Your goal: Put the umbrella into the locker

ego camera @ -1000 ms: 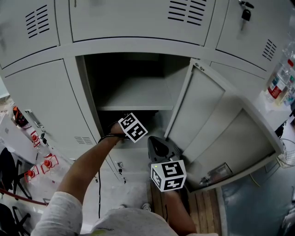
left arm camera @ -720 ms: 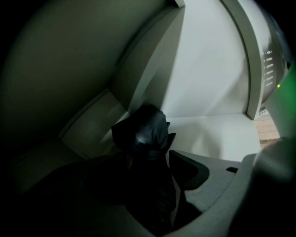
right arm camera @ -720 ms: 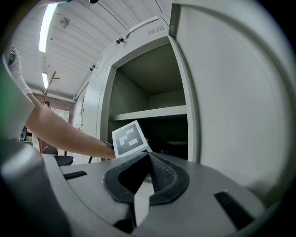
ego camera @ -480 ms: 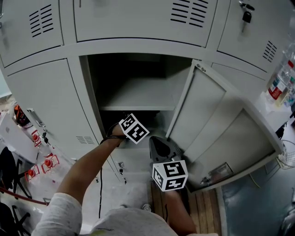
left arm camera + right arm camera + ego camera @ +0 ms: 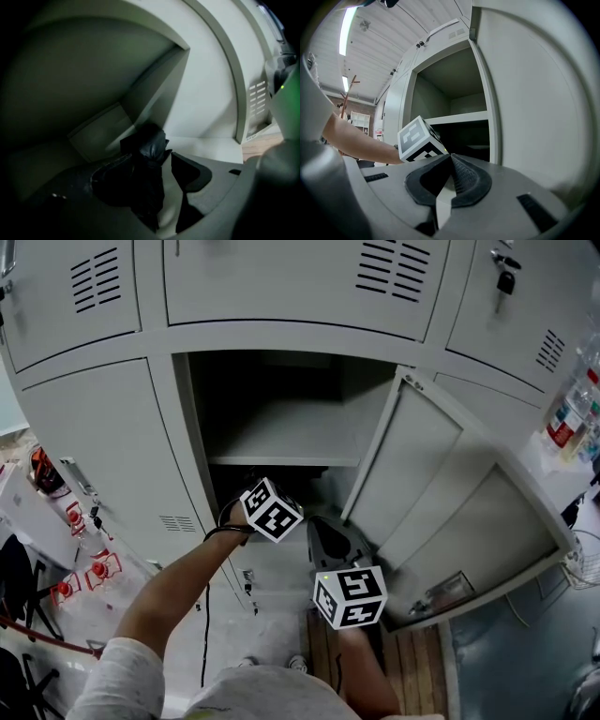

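1. The left gripper [image 5: 151, 161] has its jaws closed on a black folded umbrella [image 5: 149, 146], which stands up between them; dark fabric bunches above the jaw tips.
2. This gripper reaches into the open locker compartment [image 5: 272, 381], under its shelf [image 5: 281, 432], so the umbrella is inside the dark lower space. Whether it touches the locker floor cannot be told.
3. In the head view only the left gripper's marker cube [image 5: 272, 510] and the person's forearm [image 5: 178, 582] show at the mouth of the opening.
4. The right gripper [image 5: 451, 158] has its jaws pressed together with nothing between them. It hangs outside the locker, nearer the person and just right of the left one.
5. The compartment door [image 5: 412, 474] stands swung open to the right, beside the right gripper.
6. A key [image 5: 506, 279] hangs in the closed door at far upper right.
7. Bottles [image 5: 565, 413] stand at the far right edge.
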`<act>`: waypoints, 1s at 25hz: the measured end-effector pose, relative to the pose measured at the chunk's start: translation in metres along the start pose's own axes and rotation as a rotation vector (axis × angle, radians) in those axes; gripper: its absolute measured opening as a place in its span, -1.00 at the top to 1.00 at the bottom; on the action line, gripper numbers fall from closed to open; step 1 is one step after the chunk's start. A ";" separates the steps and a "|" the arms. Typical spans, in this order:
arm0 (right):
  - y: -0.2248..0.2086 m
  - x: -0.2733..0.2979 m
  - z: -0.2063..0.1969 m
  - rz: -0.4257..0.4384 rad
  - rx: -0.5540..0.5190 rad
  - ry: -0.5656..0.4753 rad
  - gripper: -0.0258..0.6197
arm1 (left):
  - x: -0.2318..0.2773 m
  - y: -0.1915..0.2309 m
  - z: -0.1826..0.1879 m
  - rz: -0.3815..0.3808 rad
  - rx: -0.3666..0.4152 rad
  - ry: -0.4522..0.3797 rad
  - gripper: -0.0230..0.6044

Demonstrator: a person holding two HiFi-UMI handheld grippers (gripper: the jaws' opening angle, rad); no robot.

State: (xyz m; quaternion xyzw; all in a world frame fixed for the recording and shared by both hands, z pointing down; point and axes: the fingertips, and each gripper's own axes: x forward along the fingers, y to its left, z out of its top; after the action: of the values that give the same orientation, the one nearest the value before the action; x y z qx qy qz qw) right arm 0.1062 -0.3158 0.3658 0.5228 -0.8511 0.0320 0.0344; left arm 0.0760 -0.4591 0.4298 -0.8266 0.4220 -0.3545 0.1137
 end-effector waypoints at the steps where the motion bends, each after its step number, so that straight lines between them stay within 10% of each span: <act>1: 0.001 0.000 0.001 0.001 -0.001 -0.001 0.91 | -0.003 0.000 0.001 0.001 -0.010 -0.012 0.07; 25: 0.008 -0.006 0.012 -0.010 0.003 -0.028 0.91 | -0.089 -0.006 0.022 -0.062 -0.350 -0.298 0.33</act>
State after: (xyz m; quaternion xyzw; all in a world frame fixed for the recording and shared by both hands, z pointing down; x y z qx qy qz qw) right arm 0.1012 -0.3081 0.3533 0.5277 -0.8488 0.0258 0.0217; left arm 0.0599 -0.3881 0.3731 -0.8895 0.4301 -0.1534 0.0186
